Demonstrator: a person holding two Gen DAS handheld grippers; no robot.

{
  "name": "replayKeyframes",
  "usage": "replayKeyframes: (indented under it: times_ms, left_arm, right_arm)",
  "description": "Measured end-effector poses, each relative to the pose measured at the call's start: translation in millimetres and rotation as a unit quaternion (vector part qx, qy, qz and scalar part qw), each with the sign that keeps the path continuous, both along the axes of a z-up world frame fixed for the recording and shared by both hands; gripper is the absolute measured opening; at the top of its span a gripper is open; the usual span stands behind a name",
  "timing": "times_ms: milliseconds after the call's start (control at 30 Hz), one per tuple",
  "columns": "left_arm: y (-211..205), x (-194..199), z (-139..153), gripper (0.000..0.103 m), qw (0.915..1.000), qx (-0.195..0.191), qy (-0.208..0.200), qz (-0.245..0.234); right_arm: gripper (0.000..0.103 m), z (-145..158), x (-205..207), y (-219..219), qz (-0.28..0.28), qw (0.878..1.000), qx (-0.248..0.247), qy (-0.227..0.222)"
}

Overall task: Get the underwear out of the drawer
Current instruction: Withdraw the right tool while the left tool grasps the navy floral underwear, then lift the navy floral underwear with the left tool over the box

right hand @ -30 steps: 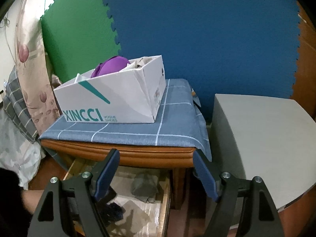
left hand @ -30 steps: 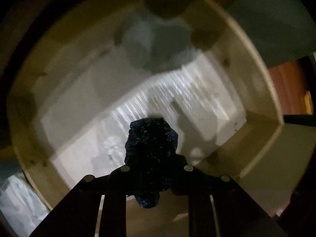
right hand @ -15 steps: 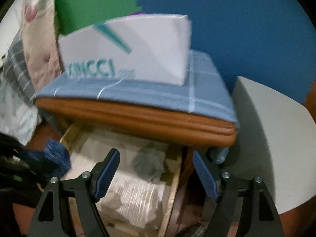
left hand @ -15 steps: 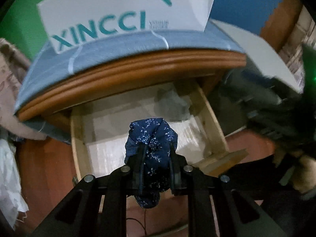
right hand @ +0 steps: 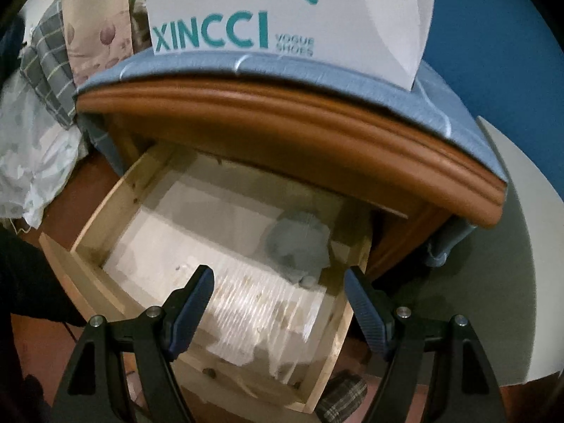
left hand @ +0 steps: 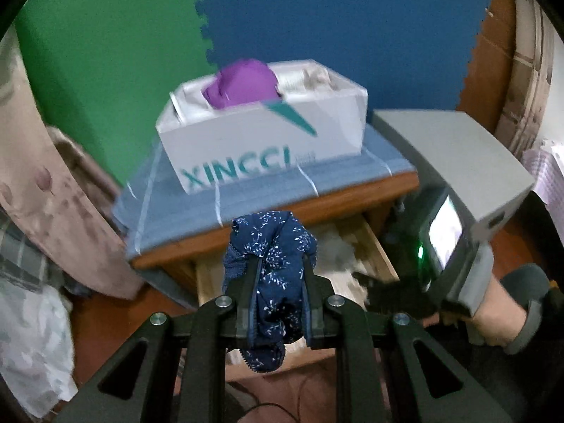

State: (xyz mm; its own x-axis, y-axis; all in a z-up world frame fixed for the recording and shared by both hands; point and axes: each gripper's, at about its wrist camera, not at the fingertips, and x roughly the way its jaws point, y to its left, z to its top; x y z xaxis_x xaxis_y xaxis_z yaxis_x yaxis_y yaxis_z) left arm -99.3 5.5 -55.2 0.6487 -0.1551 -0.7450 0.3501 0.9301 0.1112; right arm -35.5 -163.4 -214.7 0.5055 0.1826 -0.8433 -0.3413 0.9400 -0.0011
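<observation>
My left gripper (left hand: pixel 278 264) is shut on dark blue underwear with small white flowers (left hand: pixel 273 246), held in the air in front of the nightstand, above the open drawer (left hand: pixel 373 246). In the right wrist view the pale wooden drawer (right hand: pixel 95 225) stands pulled out under the nightstand top. A grey-blue bundle of cloth (right hand: pixel 298 243) lies at its back right on a white liner. My right gripper (right hand: pixel 278 282) hangs open over the drawer's front part with nothing between its fingers. The right gripper's grey body (left hand: pixel 458 243) and the hand that holds it show at the right of the left wrist view.
A white XINCCI shoe box (left hand: pixel 261 141) with a purple garment (left hand: pixel 243 84) in it sits on the blue checked cloth (left hand: pixel 169 211) covering the nightstand. A grey round table (right hand: pixel 507 299) stands to the right, floral curtain (left hand: pixel 53 194) and bedding to the left. Blue and green foam mats cover the wall.
My left gripper has lifted the blue underwear out of the drawer to above the nightstand front. My right gripper has tipped down and come over the open drawer.
</observation>
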Motion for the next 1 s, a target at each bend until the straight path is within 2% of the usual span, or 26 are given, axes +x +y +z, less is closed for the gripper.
replayKeyframes:
  times_ms: [133, 333, 867, 1000]
  left_arm:
    - [1.9, 6.8, 20.9, 0.017, 0.9994, 0.003, -0.034, 0.010]
    - [-0.3, 19.0, 37.6, 0.017, 0.9984, 0.006, -0.053, 0.017]
    - [-10.7, 21.7, 41.1, 0.017, 0.9977, -0.001, -0.063, 0.024]
    - [-10.7, 23.7, 44.6, 0.017, 0.9976, -0.013, -0.062, 0.027]
  right_arm:
    - [0.078, -1.8, -1.5, 3.0, 0.005, 1.000, 0.001, 0.003]
    - [0.078, -1.6, -1.0, 2.7, 0.008, 1.000, 0.004, 0.009]
    - [0.078, 0.4, -5.9, 7.7, 0.028, 0.999, 0.011, 0.017]
    - [0.078, 1.0, -8.4, 12.0, 0.035, 0.999, 0.010, 0.015]
